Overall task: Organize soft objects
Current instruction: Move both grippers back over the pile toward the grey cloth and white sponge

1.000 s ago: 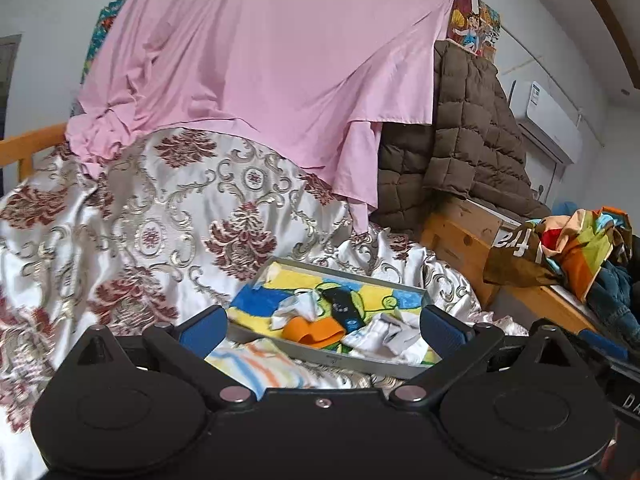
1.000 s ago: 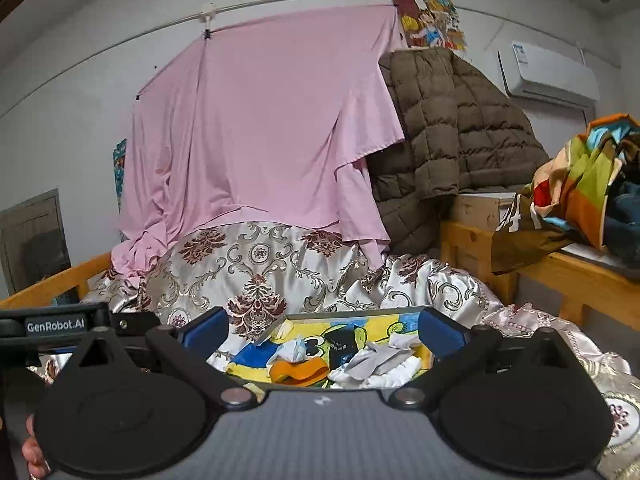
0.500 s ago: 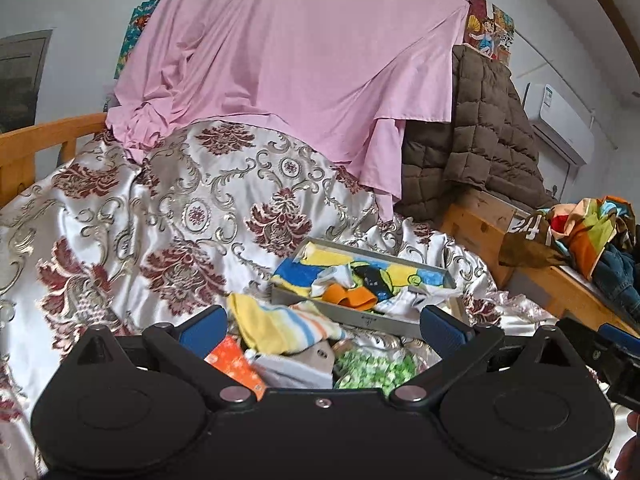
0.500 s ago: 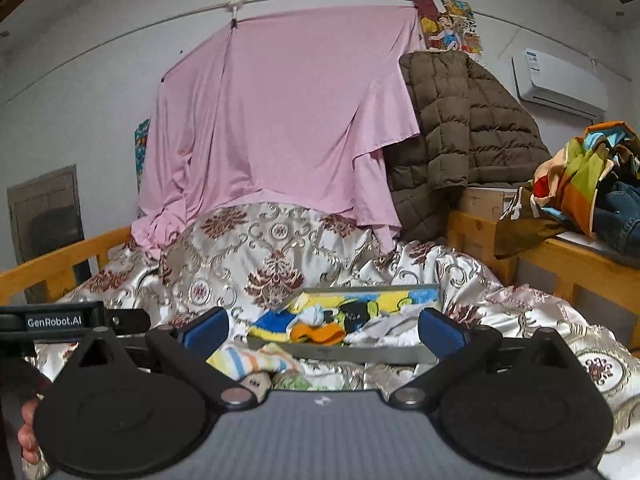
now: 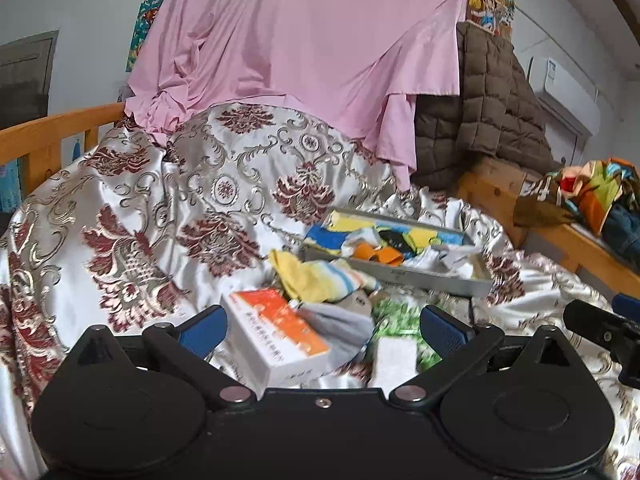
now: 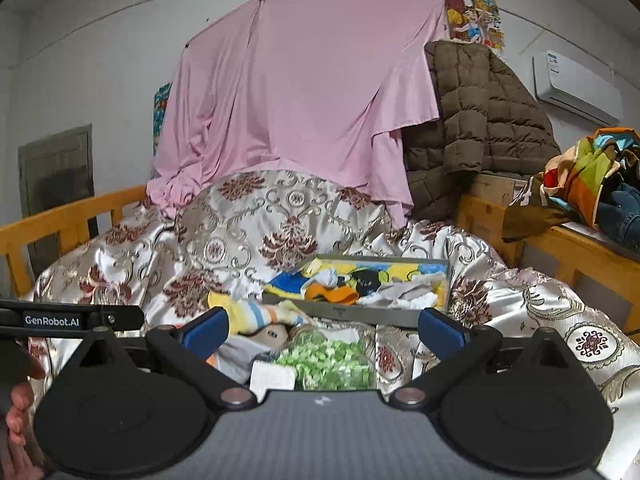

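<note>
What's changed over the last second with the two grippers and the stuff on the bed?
Both grippers, left and right, pulled back from the tray, so it looks farther off. That uncovered items before it: a striped sock, an orange box, a grey sock and a green bag. Nothing was grasped; both jaws stayed open, and the tray stayed put.

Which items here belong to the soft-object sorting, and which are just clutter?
Job items: grey tray holding small cloths; yellow striped sock; grey sock.

Lying about: orange-and-white cardboard box; green-patterned packet; pink sheet; brown quilted jacket.
</note>
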